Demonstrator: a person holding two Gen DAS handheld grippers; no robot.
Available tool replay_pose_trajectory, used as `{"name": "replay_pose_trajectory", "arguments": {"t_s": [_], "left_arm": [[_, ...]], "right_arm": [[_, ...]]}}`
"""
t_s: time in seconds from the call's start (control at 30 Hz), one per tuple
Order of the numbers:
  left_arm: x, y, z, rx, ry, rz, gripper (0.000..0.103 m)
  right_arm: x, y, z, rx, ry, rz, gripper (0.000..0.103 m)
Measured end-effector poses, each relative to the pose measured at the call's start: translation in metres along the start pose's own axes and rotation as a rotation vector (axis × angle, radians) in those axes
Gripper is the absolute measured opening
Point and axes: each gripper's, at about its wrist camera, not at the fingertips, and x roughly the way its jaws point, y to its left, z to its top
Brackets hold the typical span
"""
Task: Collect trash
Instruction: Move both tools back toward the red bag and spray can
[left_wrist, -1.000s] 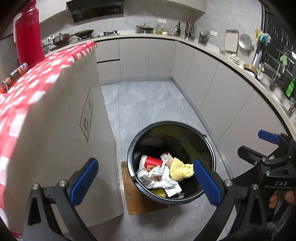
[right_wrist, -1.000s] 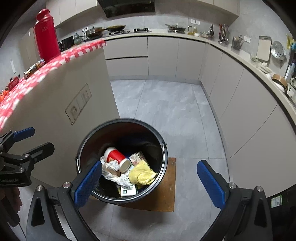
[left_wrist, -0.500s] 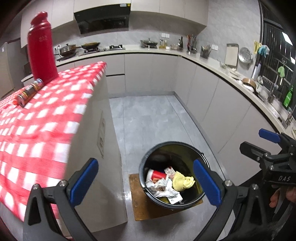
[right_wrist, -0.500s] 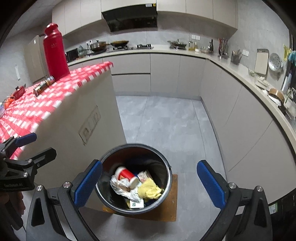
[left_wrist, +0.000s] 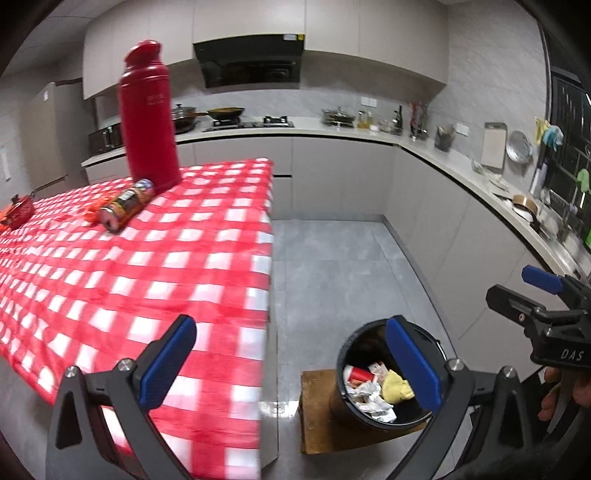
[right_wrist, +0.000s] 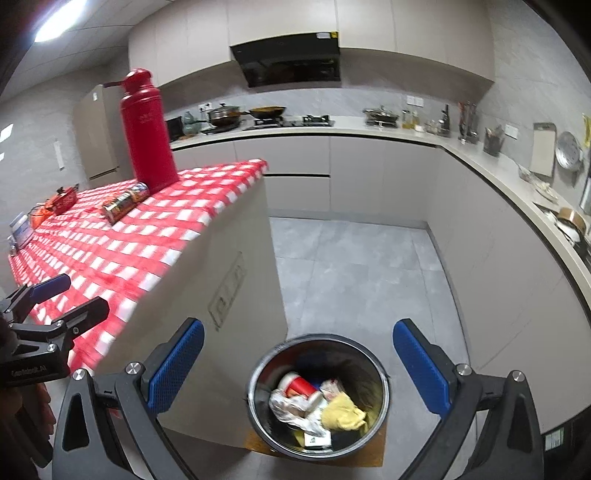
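Grey tiled floor (right_wrist: 354, 266), beige L-shaped cabinets (right_wrist: 388, 177), black range hood (right_wrist: 291, 66), red checked island tablecloth (left_wrist: 155, 266), ceiling light (right_wrist: 61, 18)

The left black two-finger gripper (left_wrist: 291, 365) and the right black two-finger gripper (right_wrist: 298, 367) carry blue textured pads, silver screws; the right's body reads "DAS".

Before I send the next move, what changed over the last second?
Both grippers rose away from the trash bin; the left gripper swung toward the checkered tabletop, where the lying can now shows. The right gripper went up too. Both stayed open and empty; the bin's contents look unchanged.
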Motion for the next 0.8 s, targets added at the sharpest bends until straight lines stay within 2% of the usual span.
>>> {"name": "replay_pose_trajectory", "arguments": {"t_s": [0.47,0.63,0.8], "left_arm": [[-0.02,0.051,0.005,-0.045,-0.027,0.053,0.103],[-0.028,0.089,0.014,-0.08,-0.047,0.104,0.103],[-0.031,0.142,0.022,-0.117,-0.047,0.152,0.103]], "right_arm": [[0.004,0.055,0.025,-0.047,-0.028,0.078,0.103],[0.011,0.08,0.045,-0.039,-0.053,0.123,0.103],[0.026,0.123,0.064,-0.065,-0.06,0.16,0.103]]}}
